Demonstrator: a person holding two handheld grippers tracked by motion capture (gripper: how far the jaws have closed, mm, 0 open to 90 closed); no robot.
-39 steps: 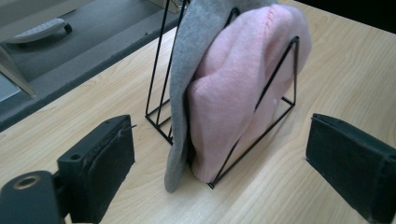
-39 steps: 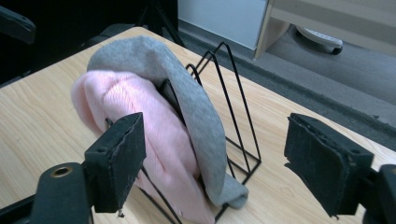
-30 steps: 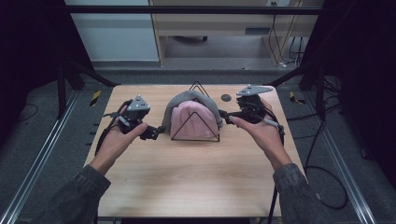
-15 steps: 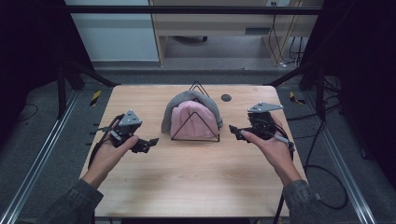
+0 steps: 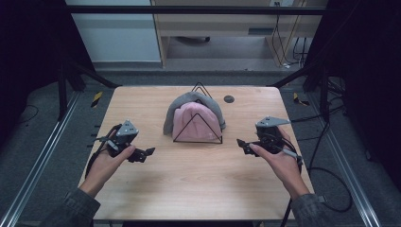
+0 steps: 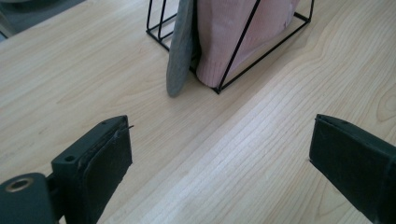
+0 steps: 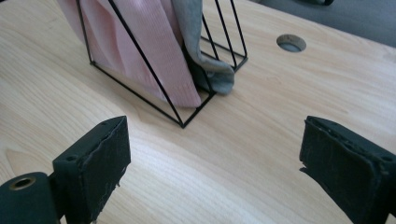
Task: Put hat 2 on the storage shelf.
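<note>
high view: both hands have drawn back from the wire rack (image 5: 197, 128), left gripper (image 5: 145, 153) at 8 o'clock and right gripper (image 5: 242, 144) at 4 o'clock both released, pink hat (image 5: 196, 120) and grey hat (image 5: 189, 100) apparently placed.

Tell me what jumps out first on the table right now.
A black wire rack stands at the middle of the wooden table, with a pink knit cloth and a grey cloth draped in it. On either side of it sit the left gripper and right gripper, both open and empty, pointing inward toward the rack.
</note>
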